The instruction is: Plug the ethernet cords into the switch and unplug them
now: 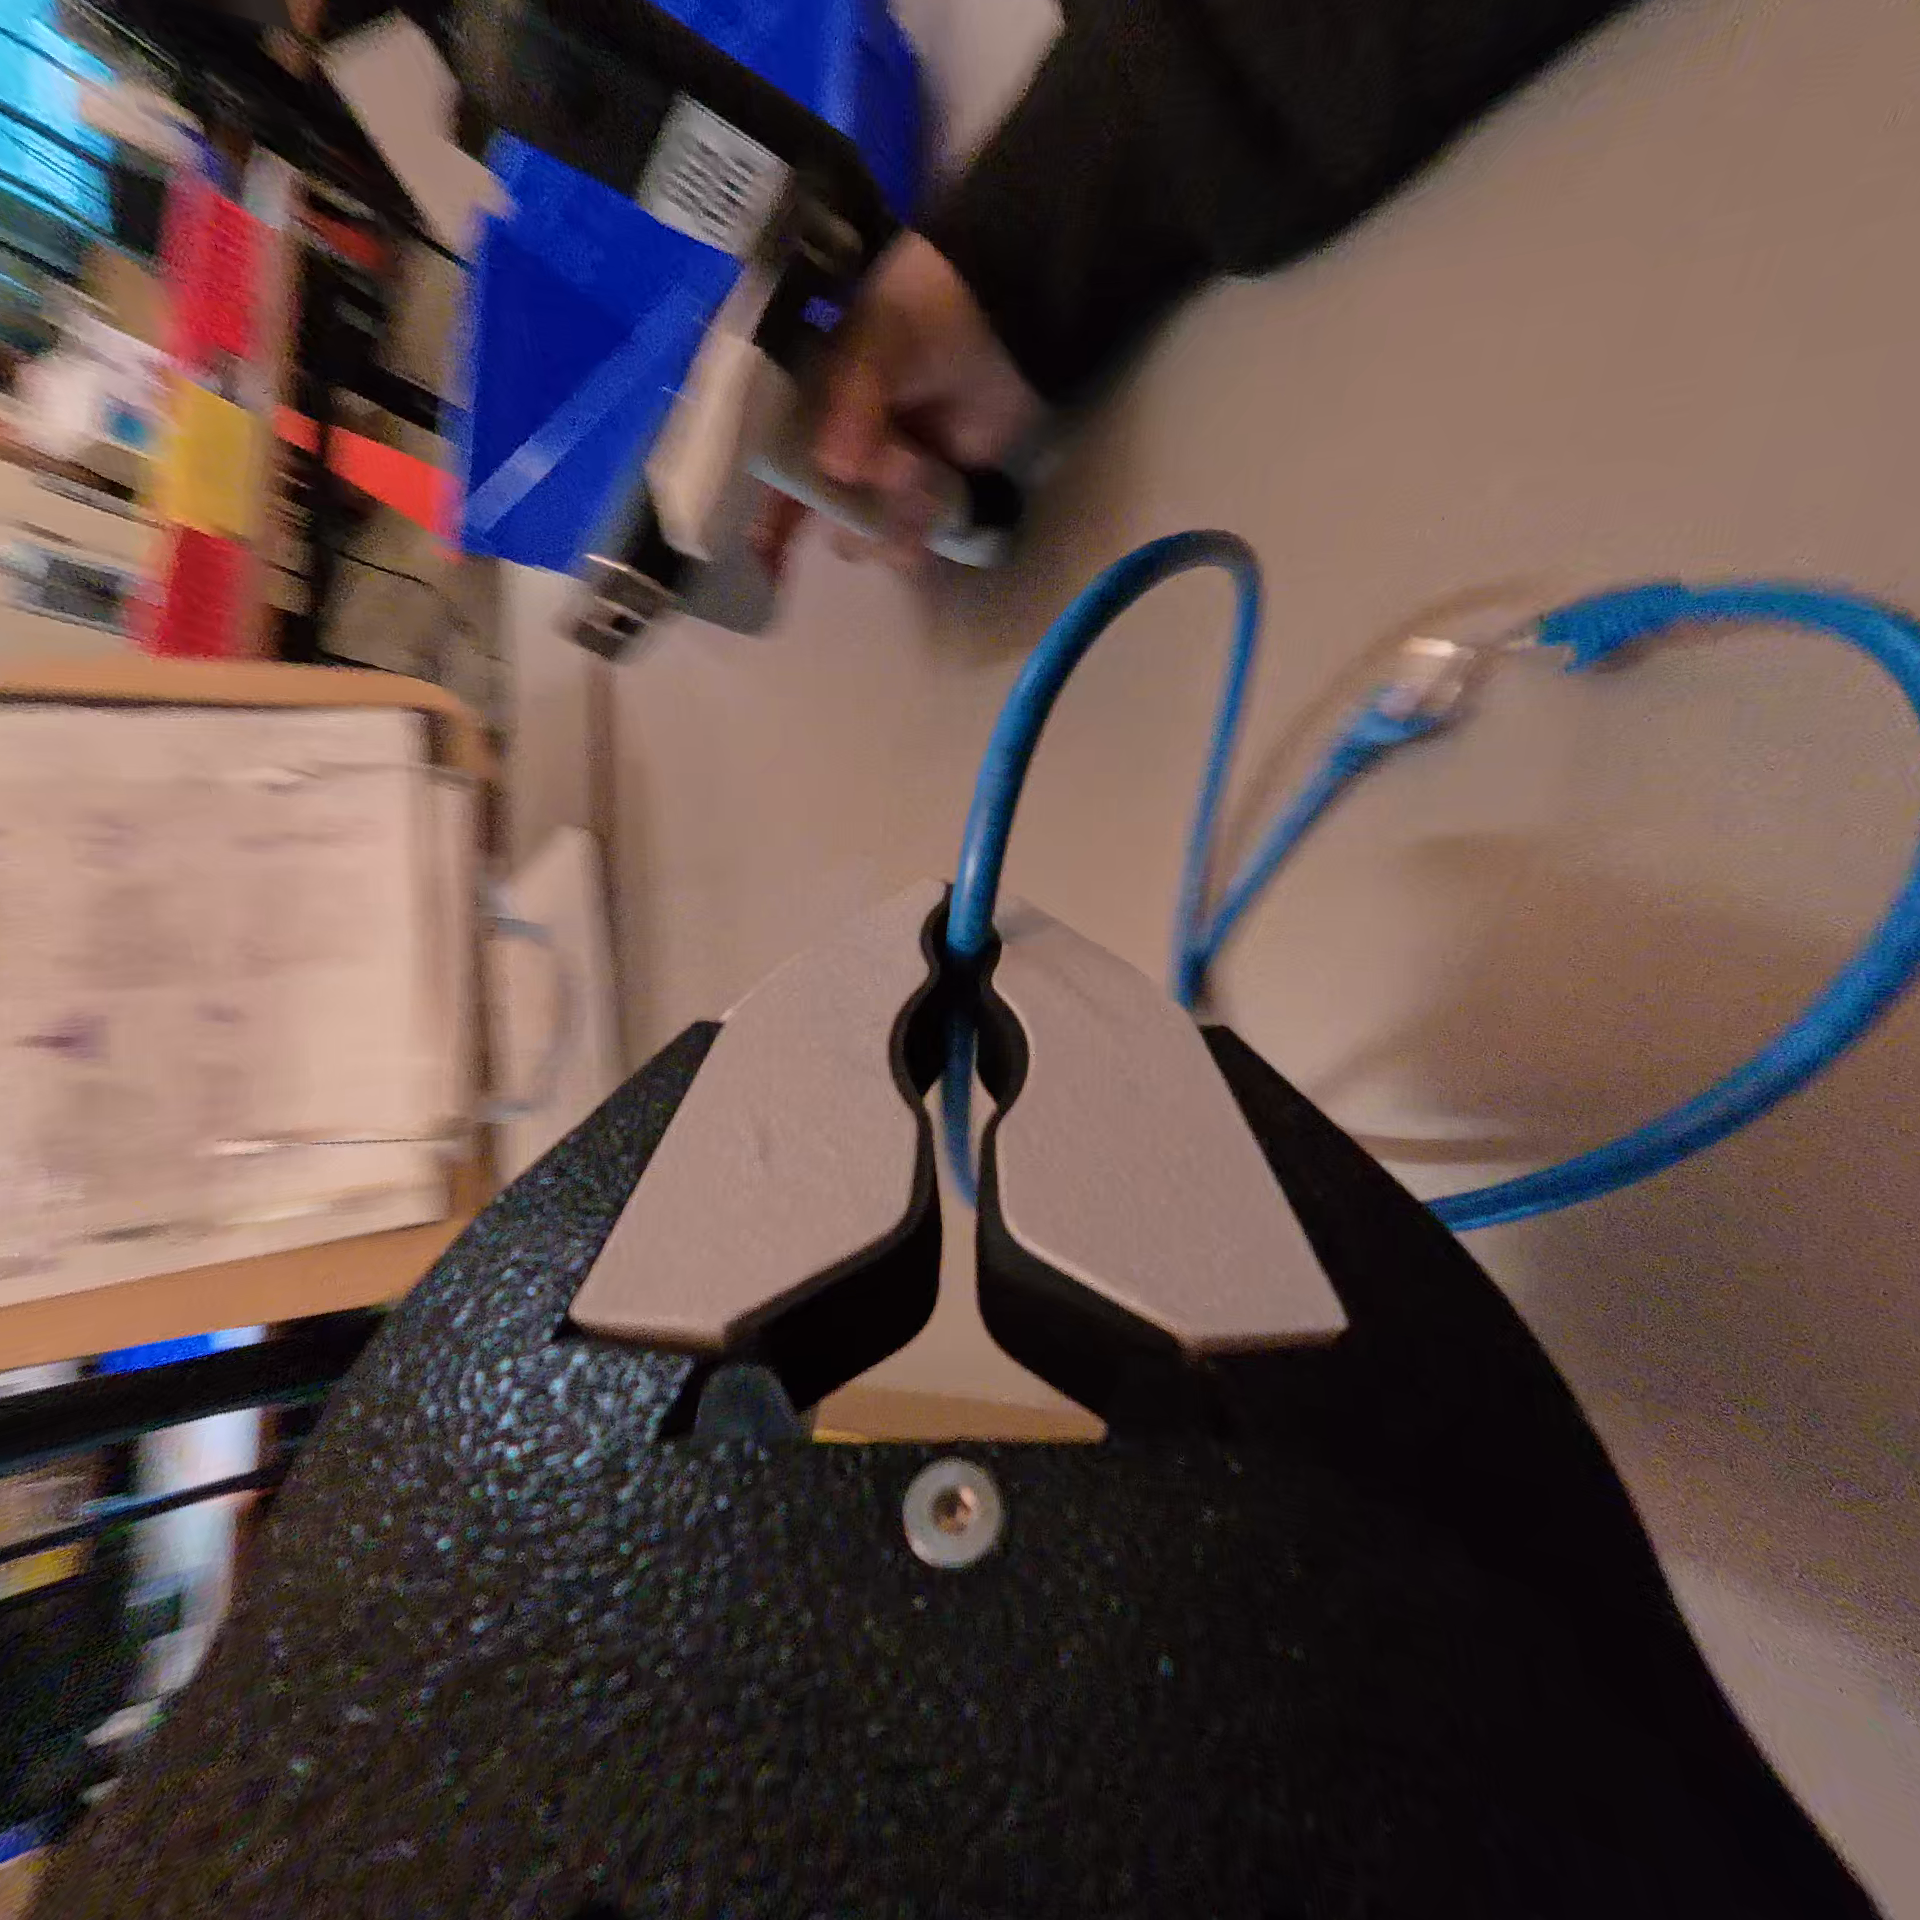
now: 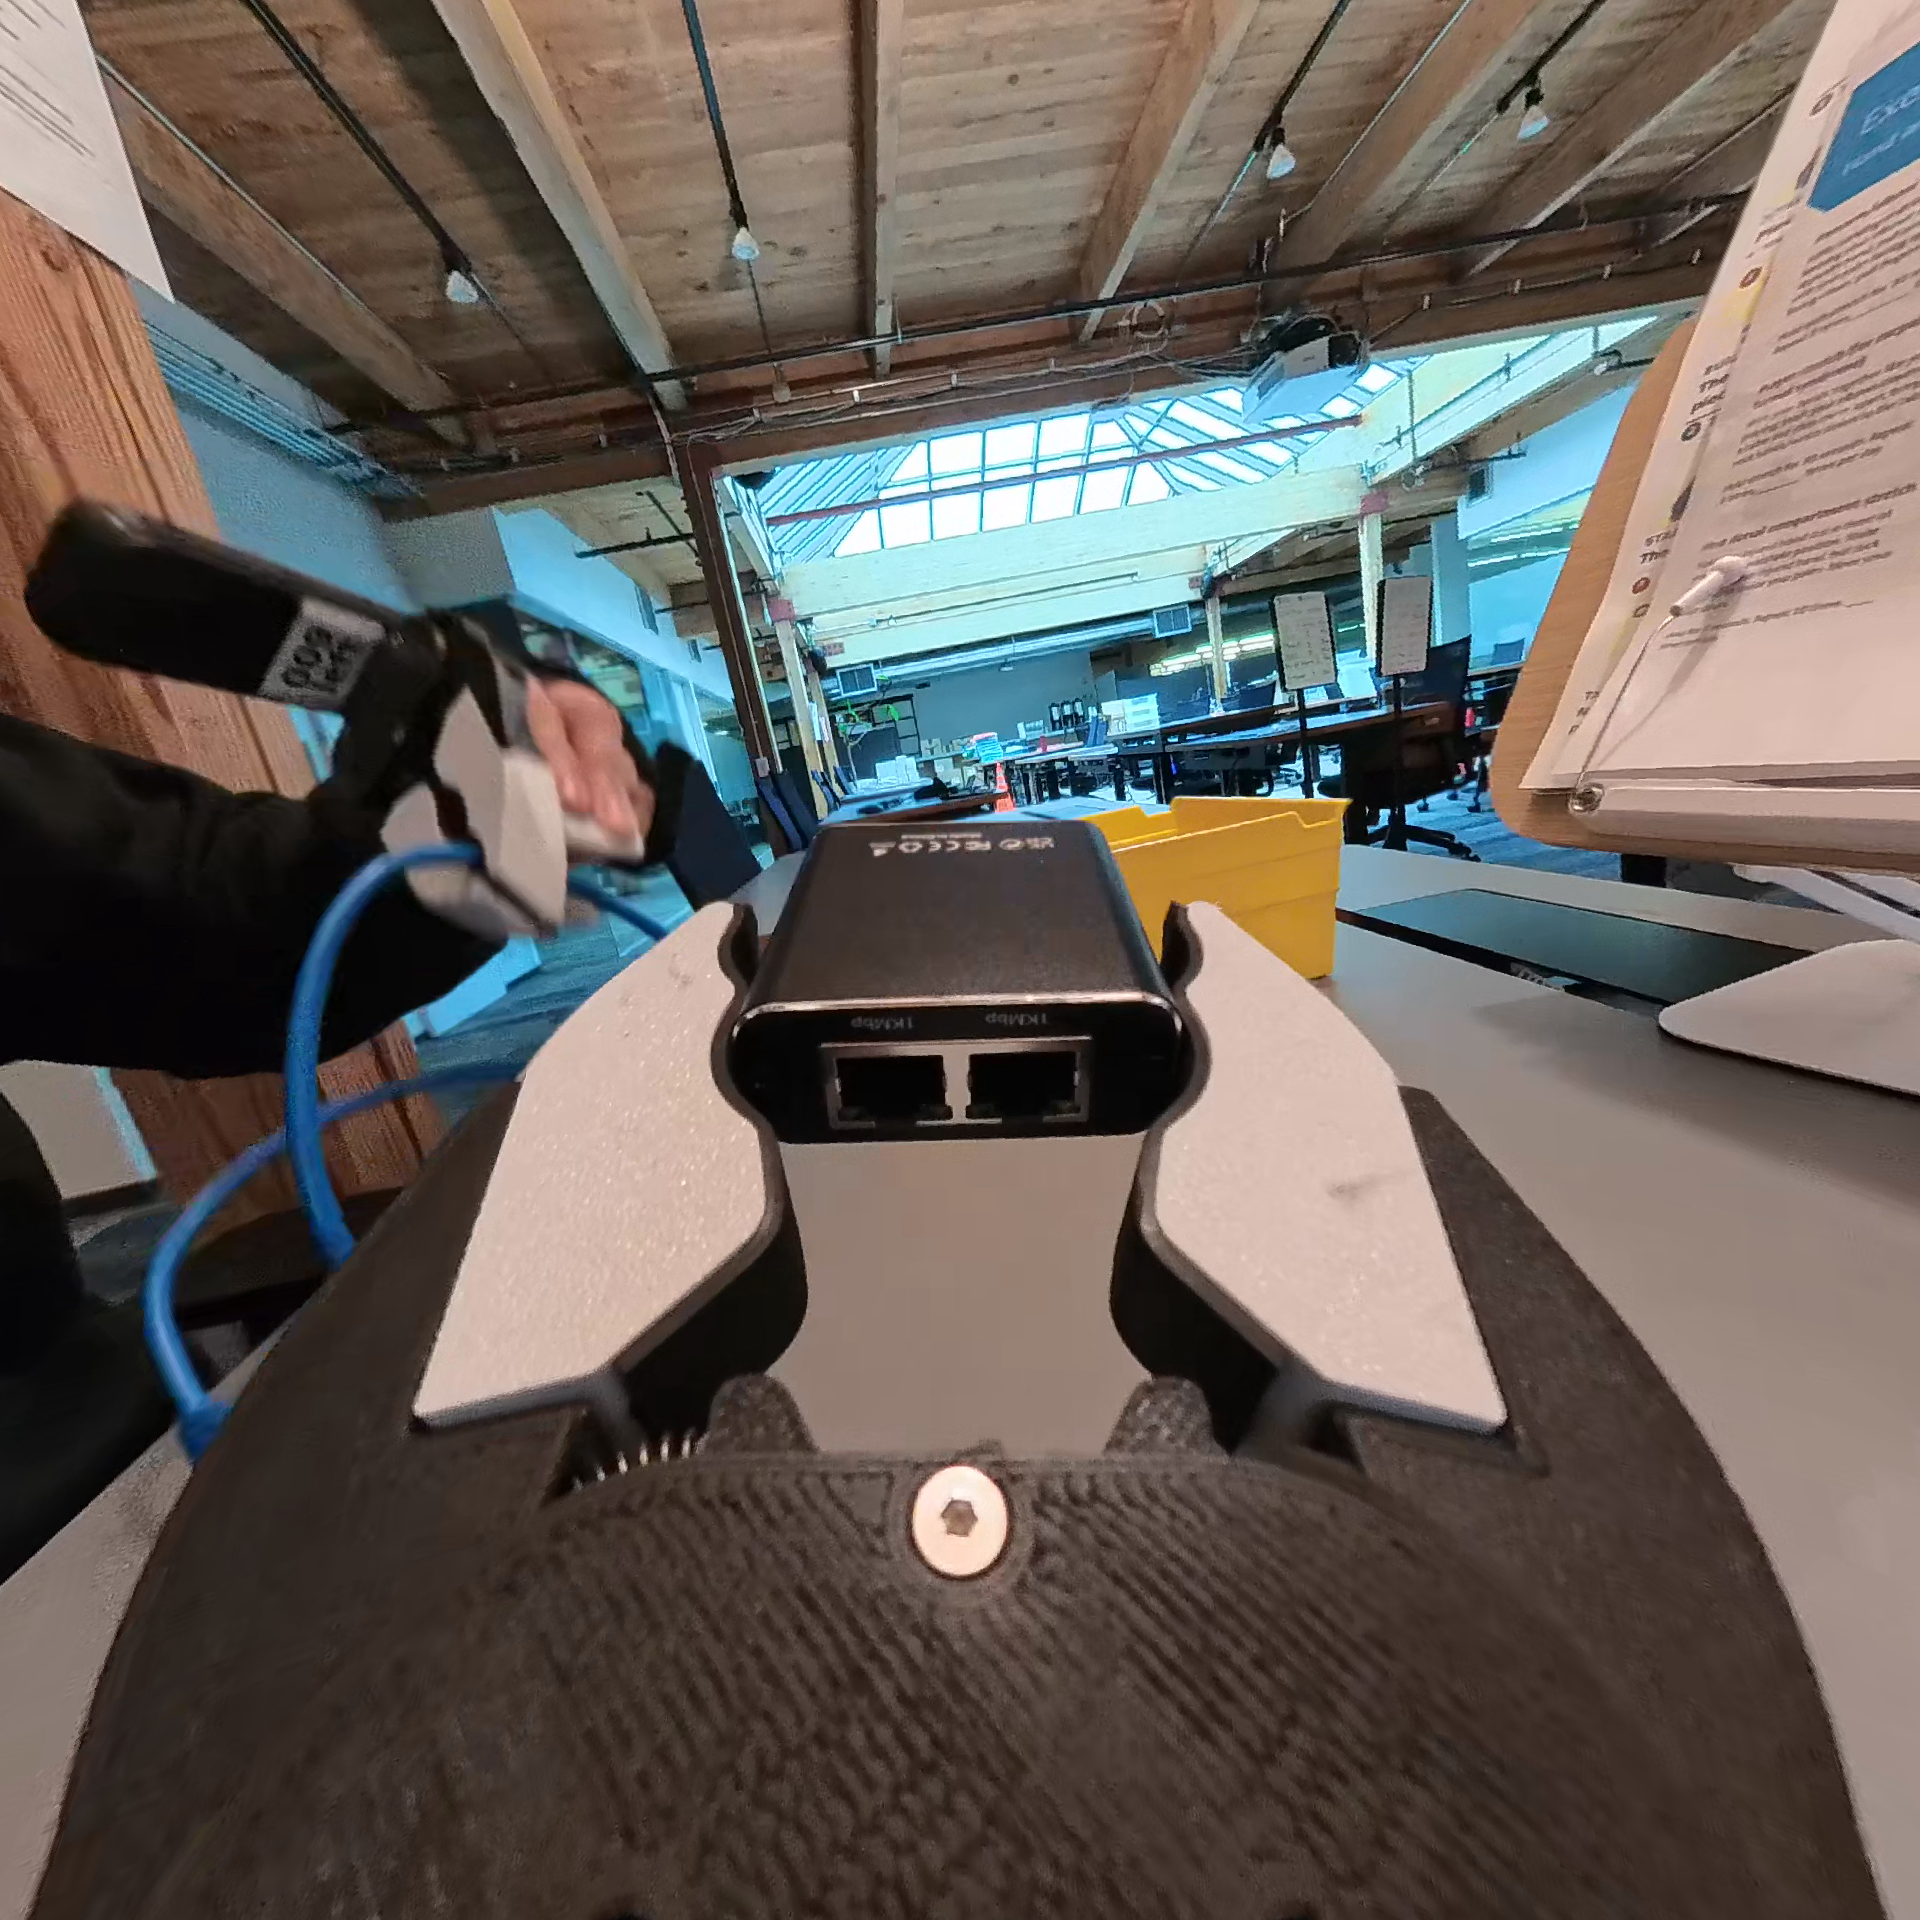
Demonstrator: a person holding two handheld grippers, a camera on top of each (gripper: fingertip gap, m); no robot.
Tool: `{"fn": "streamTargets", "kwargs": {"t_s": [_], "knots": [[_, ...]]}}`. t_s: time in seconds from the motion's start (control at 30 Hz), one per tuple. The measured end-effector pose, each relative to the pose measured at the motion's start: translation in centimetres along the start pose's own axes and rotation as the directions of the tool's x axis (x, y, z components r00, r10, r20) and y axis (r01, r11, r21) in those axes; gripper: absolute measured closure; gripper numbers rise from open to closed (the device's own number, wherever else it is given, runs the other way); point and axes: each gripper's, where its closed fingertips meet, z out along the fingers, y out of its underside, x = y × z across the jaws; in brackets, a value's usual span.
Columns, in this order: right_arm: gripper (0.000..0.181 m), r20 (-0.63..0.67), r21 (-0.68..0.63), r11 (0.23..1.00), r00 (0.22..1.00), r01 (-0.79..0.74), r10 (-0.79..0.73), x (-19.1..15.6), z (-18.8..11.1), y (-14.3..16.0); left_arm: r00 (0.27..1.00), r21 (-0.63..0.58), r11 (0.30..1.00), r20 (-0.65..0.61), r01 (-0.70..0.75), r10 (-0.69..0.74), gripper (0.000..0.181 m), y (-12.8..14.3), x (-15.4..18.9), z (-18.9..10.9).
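The right gripper [image 2: 961, 935] squeezed the black switch [image 2: 951, 971]; at nine o'clock, the left gripper [image 1: 971, 935] pinched the blue cord [image 1: 1039, 727]. Only the right view showed the switch's two empty holes.

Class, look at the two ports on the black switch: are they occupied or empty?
Empty. Both ports on the switch show open sockets; the blue cord is held away in the left claw.

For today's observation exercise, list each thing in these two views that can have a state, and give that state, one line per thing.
Left gripper: shut on the blue ethernet cord, pinched mid-length.
Blue ethernet cord: looped, unplugged; both plugs hang free.
Right gripper: shut on the black switch, gripping its sides.
Black switch: held level, its two facing ports empty.
Yellow bin: resting on the grey table, contents hidden.
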Motion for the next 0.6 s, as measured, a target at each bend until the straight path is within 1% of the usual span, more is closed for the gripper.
{"fn": "streamTargets", "kwargs": {"t_s": [0.07,0.13,0.17,0.2,0.23,0.27,0.33,0.43,0.5,0.57,0.6], "knots": [[0.107,0.004,-0.015,1.0,1.0,0.011,-0.011,-0.2,0.2,0.2,0.989,-0.023,0.992,-0.077,0.122,-0.123,0.181,1.2,2.5,0.9],[0.107,0.004,-0.024,1.0,1.0,0.018,-0.018,-0.2,0.2,0.3,0.949,-0.085,0.974,-0.221,0.21,-0.224,0.18,2.2,5.5,1.0],[0.107,0.004,-0.025,0.999,1.0,0.02,-0.02,-0.3,0.3,0.3,0.931,-0.133,0.964,-0.258,0.229,-0.257,0.178,2.9,6.7,1.0],[0.107,0.005,-0.026,0.999,1.0,0.021,-0.021,-0.3,0.3,0.3,0.923,-0.174,0.956,-0.268,0.235,-0.276,0.177,3.6,7.5,1.1],[0.107,0.005,-0.026,0.999,1.0,0.021,-0.021,-0.3,0.3,0.3,0.904,-0.206,0.951,-0.315,0.232,-0.289,0.177,4.1,8.9,1.1],[0.107,0.005,-0.026,0.999,1.0,0.02,-0.02,-0.3,0.3,0.3,0.88,-0.228,0.946,-0.365,0.23,-0.302,0.176,4.4,10.2,1.1],[0.107,0.007,-0.028,0.999,1.0,0.018,-0.018,-0.3,0.3,0.4,0.857,-0.228,0.941,-0.401,0.249,-0.324,0.171,4.3,11.6,1.4],[0.107,0.008,-0.033,0.999,1.0,0.021,-0.021,-0.3,0.3,0.4,0.832,-0.187,0.939,-0.436,0.291,-0.344,0.163,3.4,12.1,1.5],[0.107,0.008,-0.032,0.999,1.0,0.025,-0.025,-0.4,0.3,0.4,0.806,-0.157,0.931,-0.466,0.33,-0.364,0.152,2.4,11.9,1.2],[0.107,0.009,-0.033,0.999,1.0,0.025,-0.025,-0.4,0.3,0.4,0.792,-0.114,0.918,-0.473,0.381,-0.387,0.147,1.3,10.8,1.0],[0.107,0.012,-0.034,0.999,1.0,0.023,-0.023,-0.4,0.3,0.4,0.795,-0.095,0.908,-0.453,0.408,-0.404,0.147,0.9,9.7,1.2]]}}
